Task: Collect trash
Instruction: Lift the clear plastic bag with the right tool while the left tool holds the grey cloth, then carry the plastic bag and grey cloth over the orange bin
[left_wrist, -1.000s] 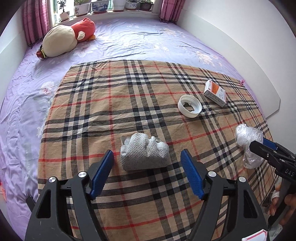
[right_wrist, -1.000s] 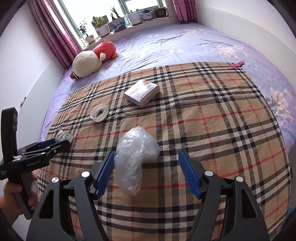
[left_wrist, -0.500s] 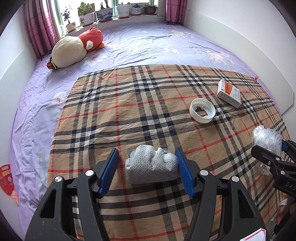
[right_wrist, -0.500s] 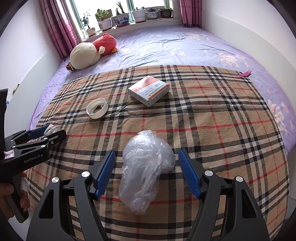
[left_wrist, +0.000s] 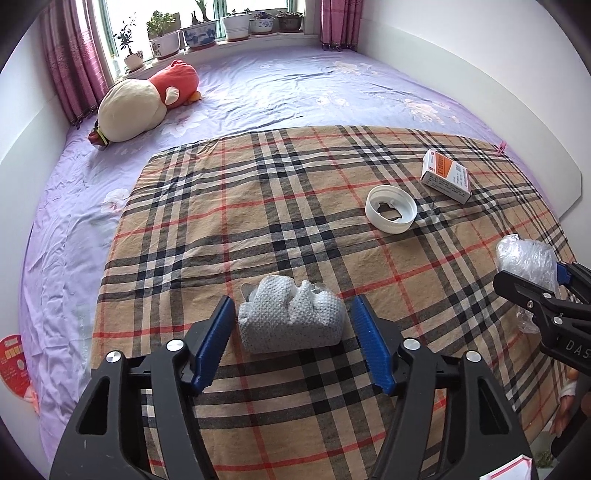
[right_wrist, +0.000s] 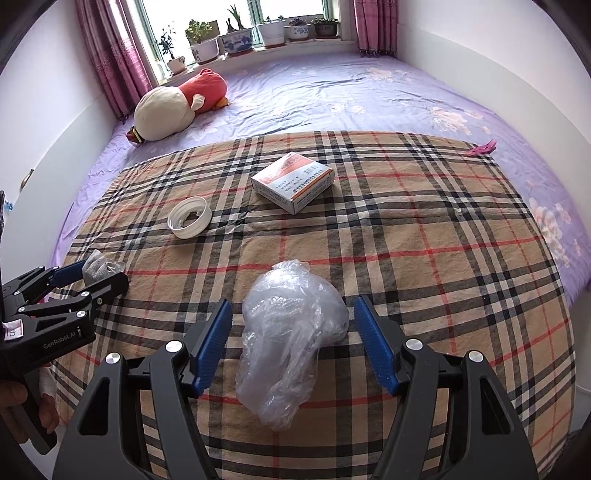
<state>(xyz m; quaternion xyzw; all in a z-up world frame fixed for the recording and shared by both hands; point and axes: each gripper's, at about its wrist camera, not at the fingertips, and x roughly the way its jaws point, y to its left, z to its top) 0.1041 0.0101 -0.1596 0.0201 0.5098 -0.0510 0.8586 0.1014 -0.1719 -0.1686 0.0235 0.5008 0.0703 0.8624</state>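
Note:
A crumpled grey dotted wipe (left_wrist: 290, 317) lies on the plaid cloth (left_wrist: 258, 221) between the blue pads of my left gripper (left_wrist: 293, 343), which is open around it with small gaps on both sides. A clear crumpled plastic bag (right_wrist: 290, 339) lies between the pads of my right gripper (right_wrist: 293, 345), also open around it. Each gripper shows in the other's view: the right one (left_wrist: 546, 295) by the bag (left_wrist: 526, 258), the left one (right_wrist: 85, 284) by the wipe (right_wrist: 98, 267). A white lid (left_wrist: 390, 208) and a small white-and-orange box (left_wrist: 447, 175) lie farther back.
The plaid cloth covers the near part of a purple bed (left_wrist: 295, 85). A plush toy (left_wrist: 140, 103) lies at the far left by the window sill with potted plants (left_wrist: 207, 27). A pink clip (right_wrist: 480, 147) sits at the cloth's far right edge. White walls flank the bed.
Both grippers have narrowed around their items, the left around the wipe, the right around the plastic bag. Both cameras have tilted up, showing more of the window.

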